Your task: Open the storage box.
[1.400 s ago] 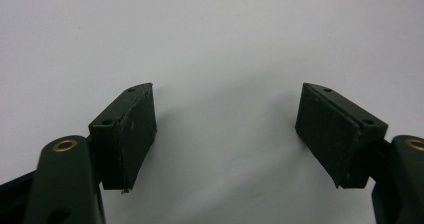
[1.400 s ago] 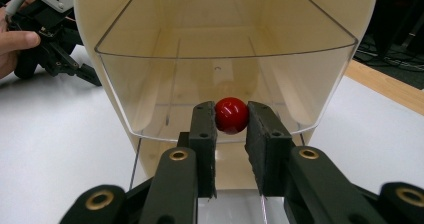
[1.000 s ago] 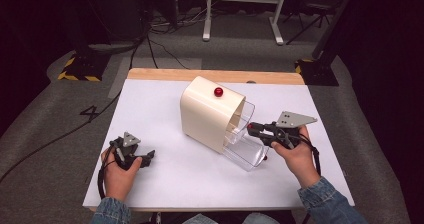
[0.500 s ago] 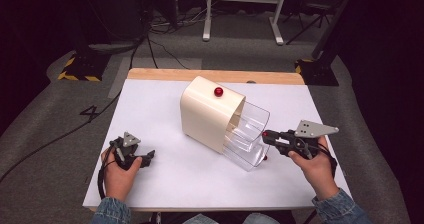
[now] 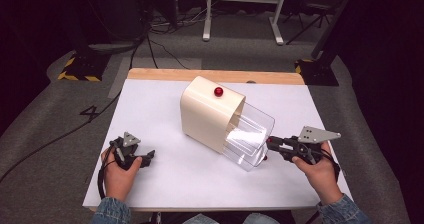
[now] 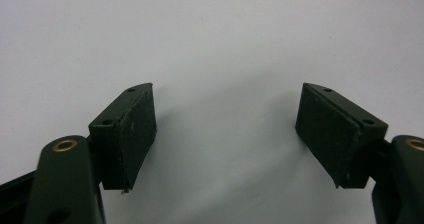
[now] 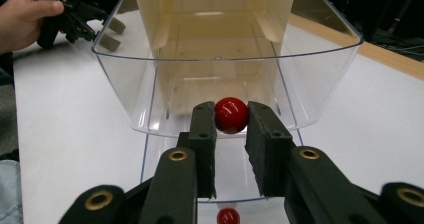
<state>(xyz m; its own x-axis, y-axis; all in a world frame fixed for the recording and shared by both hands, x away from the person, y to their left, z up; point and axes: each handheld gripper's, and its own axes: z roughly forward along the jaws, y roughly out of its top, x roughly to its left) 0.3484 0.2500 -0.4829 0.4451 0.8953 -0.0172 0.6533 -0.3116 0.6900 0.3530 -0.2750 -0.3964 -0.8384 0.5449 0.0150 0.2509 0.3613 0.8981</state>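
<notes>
A cream box [image 5: 207, 111] stands mid-table with a red knob [image 5: 218, 91] on top. A clear plastic drawer [image 5: 250, 139] sticks out of its right side, slid well out. My right gripper [image 5: 270, 143] is shut on the drawer's red front knob [image 7: 231, 115]; in the right gripper view the two pads clamp the ball against the clear front wall [image 7: 165, 99]. The drawer looks empty inside. My left gripper [image 5: 149, 157] rests on the table at the front left, open, with only bare white table between its pads [image 6: 130, 134].
The white table [image 5: 160, 104] has a wooden strip [image 5: 200, 75] along its far edge. A second small red ball [image 7: 227, 216] shows under the drawer's front. Beyond the table lie cables, a stand's legs and dark floor. The left gripper [image 7: 112, 34] appears past the drawer.
My right gripper has moved right and toward the table's front with the red knob in it, and the clear drawer has slid farther out of the box. The left gripper stayed put.
</notes>
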